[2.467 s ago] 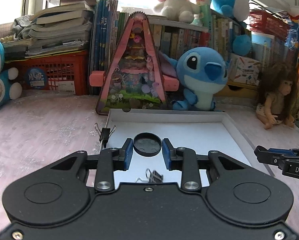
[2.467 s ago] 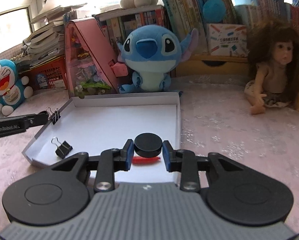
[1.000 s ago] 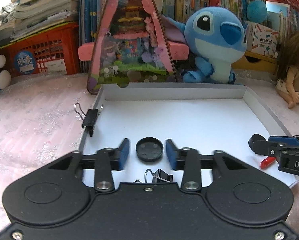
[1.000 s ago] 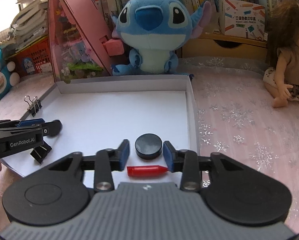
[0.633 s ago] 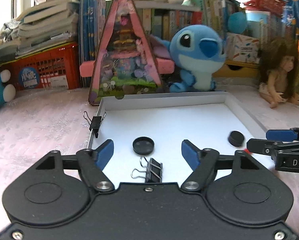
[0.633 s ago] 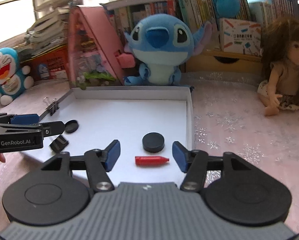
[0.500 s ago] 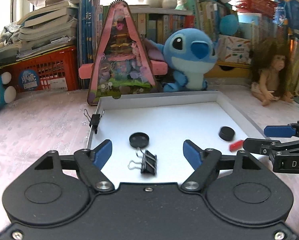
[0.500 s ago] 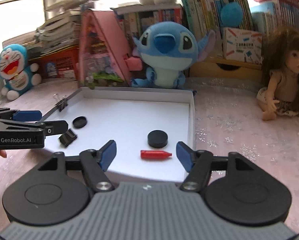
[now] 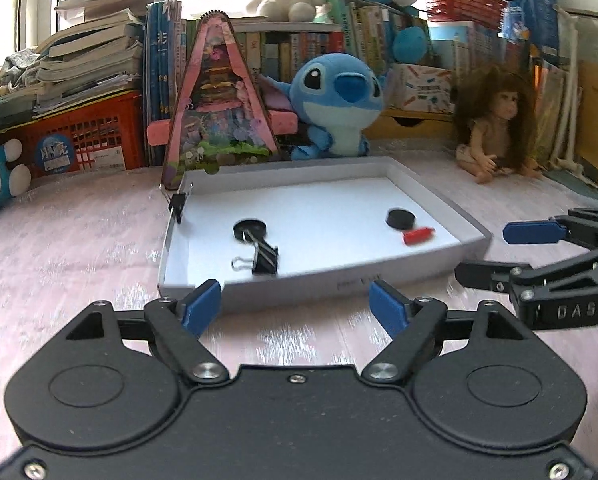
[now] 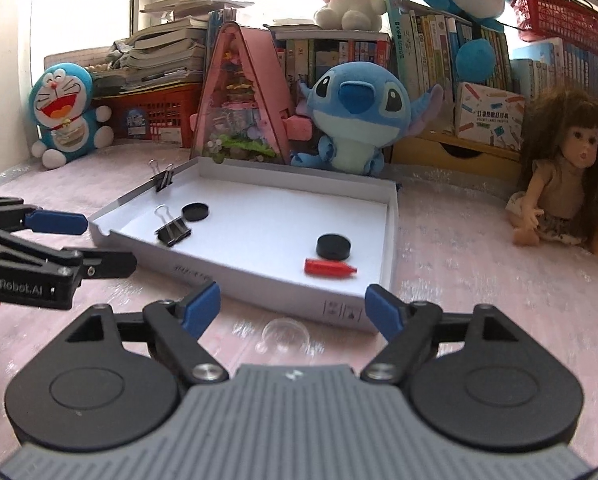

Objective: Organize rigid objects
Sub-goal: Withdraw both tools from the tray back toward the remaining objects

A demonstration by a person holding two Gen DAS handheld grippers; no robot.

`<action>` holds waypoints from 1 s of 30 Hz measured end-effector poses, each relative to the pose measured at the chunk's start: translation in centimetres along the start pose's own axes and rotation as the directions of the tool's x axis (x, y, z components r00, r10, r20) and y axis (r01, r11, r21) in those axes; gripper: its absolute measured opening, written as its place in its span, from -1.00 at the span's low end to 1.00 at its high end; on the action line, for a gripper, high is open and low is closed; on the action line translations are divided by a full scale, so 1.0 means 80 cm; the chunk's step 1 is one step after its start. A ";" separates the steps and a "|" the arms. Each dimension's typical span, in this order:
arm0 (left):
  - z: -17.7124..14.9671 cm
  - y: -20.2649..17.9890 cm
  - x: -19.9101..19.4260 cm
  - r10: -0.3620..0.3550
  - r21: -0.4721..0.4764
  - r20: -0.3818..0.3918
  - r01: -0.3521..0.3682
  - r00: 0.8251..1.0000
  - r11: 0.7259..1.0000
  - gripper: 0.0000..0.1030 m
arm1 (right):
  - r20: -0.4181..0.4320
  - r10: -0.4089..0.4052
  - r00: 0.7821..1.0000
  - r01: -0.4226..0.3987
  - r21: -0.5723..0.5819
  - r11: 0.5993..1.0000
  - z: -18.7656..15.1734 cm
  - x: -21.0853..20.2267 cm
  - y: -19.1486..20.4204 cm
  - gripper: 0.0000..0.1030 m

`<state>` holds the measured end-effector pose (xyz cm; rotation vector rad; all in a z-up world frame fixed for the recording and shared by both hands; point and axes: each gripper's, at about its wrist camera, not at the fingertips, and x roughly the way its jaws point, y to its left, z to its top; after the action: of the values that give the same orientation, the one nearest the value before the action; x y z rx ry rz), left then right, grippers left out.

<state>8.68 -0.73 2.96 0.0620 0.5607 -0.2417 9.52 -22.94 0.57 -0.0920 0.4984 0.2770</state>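
A shallow white tray (image 9: pixel 439 270) (image 10: pixel 259 278) lies on the pink cloth. In it are a black lid (image 9: pixel 250 229) (image 10: pixel 195 212), a black binder clip (image 9: pixel 265 260) (image 10: pixel 173 233), a black puck (image 9: pixel 399 218) (image 10: pixel 333 246) and a red piece (image 9: pixel 418 236) (image 10: pixel 330 269). Another clip (image 9: pixel 177 204) (image 10: pixel 163 180) grips the tray's left rim. My left gripper (image 9: pixel 295 306) (image 10: pixel 107 244) hangs before the tray's front wall, jaws opening, nothing between them. My right gripper (image 10: pixel 293 306) (image 9: pixel 487 252) is near the front right corner, jaws opening, holding nothing.
A small clear dome (image 10: pixel 285 334) lies on the cloth just in front of the tray. Behind the tray stand a pink triangular toy house (image 9: pixel 219 112), a blue plush (image 9: pixel 335 100), a doll (image 10: pixel 567 184), a red crate (image 9: pixel 83 140) and shelves of books.
Both grippers opened and let go of the black lid and the puck, which now lie in the tray. Both have pulled back from over the tray to its front edge.
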 end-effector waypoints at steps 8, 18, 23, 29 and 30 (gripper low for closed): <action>-0.036 0.002 -0.036 -0.018 -0.003 -0.026 0.018 1.000 1.000 0.56 | -0.006 0.028 1.000 -0.028 0.010 1.000 -0.029 -0.028 0.009 0.71; -0.067 0.003 -0.072 -0.037 -0.020 -0.043 0.036 0.998 0.999 0.56 | -0.012 0.056 0.998 -0.056 -0.019 0.998 -0.057 -0.060 0.029 0.71; -0.081 -0.002 -0.089 -0.071 -0.006 -0.064 0.071 0.995 0.997 0.56 | -0.029 0.075 0.997 -0.076 -0.024 0.997 -0.070 -0.070 0.035 0.71; -0.097 -0.018 -0.097 -0.130 0.040 -0.091 0.134 0.987 0.990 0.32 | -0.044 0.082 0.996 -0.084 -0.049 0.995 -0.084 -0.076 0.045 0.71; -0.099 -0.021 -0.098 -0.139 0.052 -0.093 0.144 0.986 0.988 0.19 | -0.047 0.081 0.996 -0.083 -0.051 0.995 -0.086 -0.076 0.046 0.71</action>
<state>-2.28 0.24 0.44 0.0902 0.6474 -0.3953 0.21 -21.95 -2.59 -0.1300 0.5398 0.3696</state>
